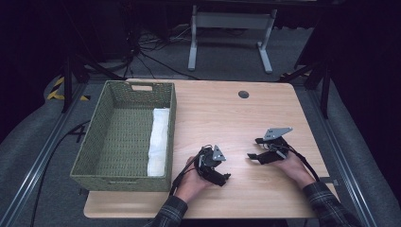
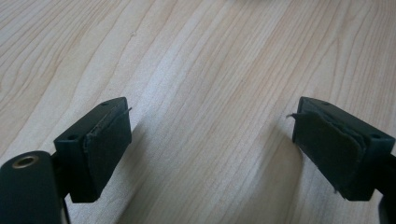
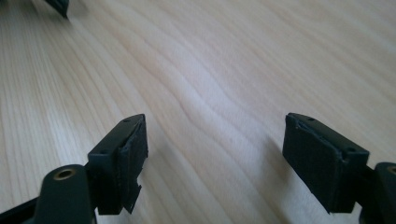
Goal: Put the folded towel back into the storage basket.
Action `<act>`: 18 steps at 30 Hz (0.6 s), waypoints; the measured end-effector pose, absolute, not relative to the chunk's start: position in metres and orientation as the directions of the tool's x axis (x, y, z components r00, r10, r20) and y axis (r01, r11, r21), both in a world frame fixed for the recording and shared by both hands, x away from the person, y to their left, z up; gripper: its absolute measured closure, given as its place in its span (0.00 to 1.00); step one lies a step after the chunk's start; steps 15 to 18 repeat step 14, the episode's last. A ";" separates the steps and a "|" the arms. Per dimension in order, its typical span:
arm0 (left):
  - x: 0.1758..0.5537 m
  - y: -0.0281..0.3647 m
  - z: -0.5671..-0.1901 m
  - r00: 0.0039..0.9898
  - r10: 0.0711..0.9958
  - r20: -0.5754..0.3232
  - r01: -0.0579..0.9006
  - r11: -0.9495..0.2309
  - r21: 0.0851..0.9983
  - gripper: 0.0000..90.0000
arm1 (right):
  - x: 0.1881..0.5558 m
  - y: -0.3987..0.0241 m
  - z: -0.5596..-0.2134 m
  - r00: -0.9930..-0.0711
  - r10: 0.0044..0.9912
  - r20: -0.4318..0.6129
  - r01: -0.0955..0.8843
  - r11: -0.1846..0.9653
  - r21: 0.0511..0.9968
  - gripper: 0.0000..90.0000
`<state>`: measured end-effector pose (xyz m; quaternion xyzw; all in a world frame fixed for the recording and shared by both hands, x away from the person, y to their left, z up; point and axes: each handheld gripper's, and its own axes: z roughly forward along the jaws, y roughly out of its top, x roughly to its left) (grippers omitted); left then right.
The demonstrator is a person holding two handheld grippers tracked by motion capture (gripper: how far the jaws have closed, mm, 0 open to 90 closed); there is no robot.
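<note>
Black rubber-faced pads point(image 2: 109, 149) on the left gripper point(image 1: 218, 171) stand wide apart with bare wood grain between them; the pads are flat, matte and frayed at their edges. That tool rests low over the pale wooden table point(image 1: 227, 118), near its front edge and just right of the basket. The right gripper point(image 1: 259, 152) is likewise spread and empty, its worn dark pads point(image 3: 133, 163) framing nothing but tabletop; it sits nearer the table's right edge, topped by a grey three-cornered plate, with a cable trailing back past the person's plaid sleeve.

Outward from the tools, a rectangular olive-green woven basket point(image 1: 99, 127) overhangs the table's left edge, its wall a tight, coarse weave with a slot handle at the far end. Inside, a folded white cloth point(image 1: 158, 142), soft and slightly rumpled, lies lengthwise against the basket's right wall.

Judging from this, the putting-away looks finished: the cloth is in the basket, both tools are free, and no other loose item waits on the table. What remains seems only to set the hands at rest.
</note>
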<state>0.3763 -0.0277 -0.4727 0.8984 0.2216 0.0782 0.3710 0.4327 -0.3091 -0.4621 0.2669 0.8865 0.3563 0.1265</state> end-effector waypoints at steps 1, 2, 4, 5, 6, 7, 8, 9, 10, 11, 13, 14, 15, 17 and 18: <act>0.376 -0.028 -0.473 0.890 0.456 -0.024 0.340 -0.627 0.701 0.13 | 0.432 -0.310 -0.463 -0.822 0.569 -0.024 0.391 0.594 0.704 0.23; 0.376 -0.028 -0.474 0.891 0.453 -0.007 0.325 -0.627 0.708 0.13 | 0.432 -0.312 -0.464 -0.820 0.572 -0.032 0.385 0.592 0.708 0.23; 0.375 -0.028 -0.474 0.890 0.456 -0.012 0.331 -0.627 0.705 0.12 | 0.430 -0.313 -0.466 -0.821 0.570 -0.027 0.379 0.581 0.720 0.22; 0.375 -0.028 -0.474 0.890 0.456 -0.012 0.331 -0.627 0.706 0.12 | 0.430 -0.315 -0.467 -0.820 0.572 -0.025 0.375 0.570 0.731 0.21; 0.376 -0.029 -0.475 0.891 0.454 -0.008 0.326 -0.627 0.708 0.12 | 0.430 -0.315 -0.467 -0.818 0.574 -0.027 0.376 0.570 0.731 0.20; 0.376 -0.029 -0.475 0.891 0.454 -0.008 0.325 -0.627 0.708 0.12 | 0.429 -0.314 -0.467 -0.818 0.575 -0.031 0.374 0.572 0.730 0.19; 0.376 -0.029 -0.475 0.891 0.454 -0.009 0.326 -0.626 0.708 0.12 | 0.429 -0.314 -0.467 -0.818 0.574 -0.031 0.375 0.574 0.727 0.18; 0.376 -0.029 -0.475 0.891 0.455 -0.009 0.326 -0.626 0.708 0.12 | 0.429 -0.314 -0.467 -0.817 0.576 -0.034 0.375 0.575 0.727 0.17; 0.375 -0.029 -0.474 0.890 0.456 -0.009 0.328 -0.627 0.706 0.12 | 0.429 -0.314 -0.467 -0.816 0.578 -0.033 0.378 0.575 0.726 0.17; 0.376 -0.029 -0.475 0.890 0.455 -0.008 0.327 -0.627 0.707 0.12 | 0.429 -0.314 -0.467 -0.816 0.578 -0.033 0.378 0.575 0.726 0.17; 0.375 -0.029 -0.474 0.890 0.456 -0.009 0.328 -0.627 0.706 0.12 | 0.429 -0.314 -0.467 -0.816 0.578 -0.034 0.377 0.575 0.726 0.17; 0.375 -0.029 -0.474 0.890 0.455 -0.009 0.328 -0.627 0.706 0.12 | 0.429 -0.314 -0.467 -0.815 0.578 -0.034 0.378 0.575 0.725 0.17; 0.375 -0.029 -0.474 0.890 0.455 -0.009 0.328 -0.627 0.706 0.12 | 0.429 -0.314 -0.467 -0.815 0.578 -0.034 0.378 0.575 0.725 0.17; 0.375 -0.029 -0.474 0.890 0.455 -0.009 0.328 -0.627 0.706 0.12 | 0.429 -0.314 -0.467 -0.815 0.578 -0.034 0.378 0.575 0.725 0.17; 0.375 -0.029 -0.474 0.890 0.455 -0.009 0.328 -0.627 0.706 0.12 | 0.429 -0.314 -0.467 -0.815 0.578 -0.034 0.378 0.575 0.725 0.17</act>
